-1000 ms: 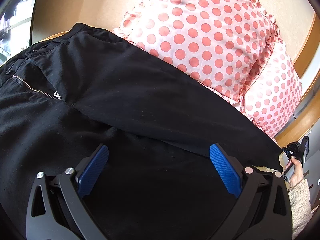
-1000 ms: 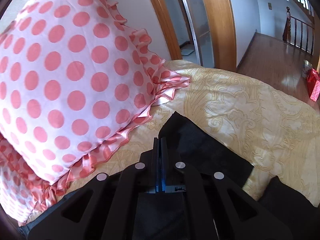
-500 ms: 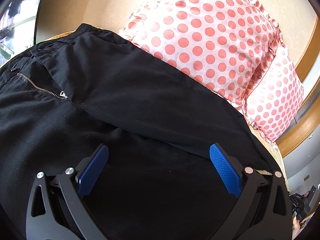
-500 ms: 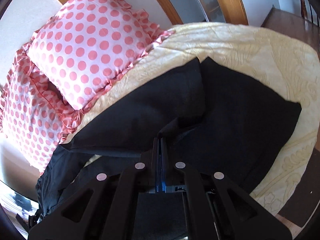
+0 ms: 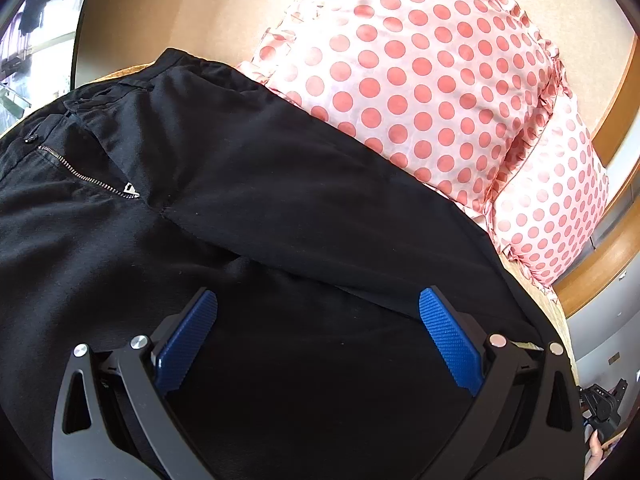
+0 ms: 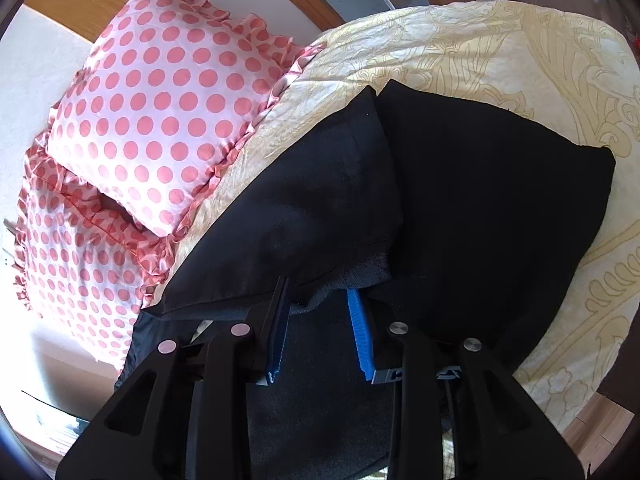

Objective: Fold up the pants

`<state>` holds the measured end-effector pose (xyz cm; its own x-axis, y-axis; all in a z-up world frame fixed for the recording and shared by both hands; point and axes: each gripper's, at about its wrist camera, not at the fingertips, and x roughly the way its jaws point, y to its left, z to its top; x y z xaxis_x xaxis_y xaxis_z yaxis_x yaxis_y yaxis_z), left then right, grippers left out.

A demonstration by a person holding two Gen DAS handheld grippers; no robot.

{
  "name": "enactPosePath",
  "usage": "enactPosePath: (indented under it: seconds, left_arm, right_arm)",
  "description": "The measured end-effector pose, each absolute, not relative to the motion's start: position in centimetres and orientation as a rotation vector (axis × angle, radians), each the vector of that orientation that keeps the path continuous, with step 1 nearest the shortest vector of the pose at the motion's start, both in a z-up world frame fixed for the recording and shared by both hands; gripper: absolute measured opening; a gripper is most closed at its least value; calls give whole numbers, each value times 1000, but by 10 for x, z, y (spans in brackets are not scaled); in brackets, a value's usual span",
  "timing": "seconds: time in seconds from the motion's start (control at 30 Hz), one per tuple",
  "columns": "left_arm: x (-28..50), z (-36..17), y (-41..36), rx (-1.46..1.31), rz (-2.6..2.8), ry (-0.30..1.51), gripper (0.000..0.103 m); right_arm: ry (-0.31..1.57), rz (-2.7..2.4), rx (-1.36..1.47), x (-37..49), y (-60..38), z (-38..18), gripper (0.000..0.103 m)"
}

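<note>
Left gripper [image 5: 318,308]: spread wide, two blue pads [image 5: 186,344] far apart, hovering over the dark cloth, nothing between them. Right gripper [image 6: 320,308]: parted too, though by a narrower gap, two blue pads [image 6: 362,340] apart with a bunched ridge of black cloth just beyond the tips; cannot tell whether the tips touch it. One pair of black pants [image 5: 248,208], spread across one cream patterned bedspread [image 6: 500,52]. Seen from the left wrist: waistband toward 10 o'clock, one metal zipper [image 5: 86,176] at 9 o'clock, one dark button [image 5: 29,139] just beyond it, one leg running from 11 o'clock down toward 4 o'clock over the other. Seen from the right wrist: two leg ends side by side, one hem reaching toward 12 o'clock, the other toward 2 o'clock, both flat on the bedspread. Two pink polka-dot pillows with ruffled edges, one large [image 5: 432,80] at 1 o'clock and one partly behind it [image 5: 556,208] at 3 o'clock in the left view; the same two at 10 o'clock and 8 o'clock in the right view, touching each other, the nearer one beside the upper pant leg.
</note>
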<state>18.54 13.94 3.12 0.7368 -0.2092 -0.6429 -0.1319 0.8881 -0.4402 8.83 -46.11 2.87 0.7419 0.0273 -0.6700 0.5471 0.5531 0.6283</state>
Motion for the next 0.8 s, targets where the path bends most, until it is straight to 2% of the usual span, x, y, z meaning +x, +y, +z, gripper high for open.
enactPosePath:
  seconds: [0.23, 0.3, 0.33, 0.37, 0.57, 0.8]
  left_arm:
    - [185, 31, 140, -491, -41, 752, 101]
    - [186, 31, 140, -489, -41, 755, 101]
    - [186, 31, 140, -488, -41, 756, 101]
    - [186, 31, 140, -490, -41, 755, 101]
    - [186, 30, 139, -488, -39, 757, 101]
    - [184, 38, 143, -479, -21, 782, 101]
  right_arm:
    - [645, -369, 1037, 95, -471, 22, 31]
    - [638, -373, 1018, 98, -475, 21, 22]
    - [617, -360, 1008, 97, -477, 21, 9]
    - [597, -335, 1015, 96, -480, 21, 6]
    - [420, -345, 944, 43, -494, 47, 5]
    - [528, -368, 1002, 37, -505, 8, 5]
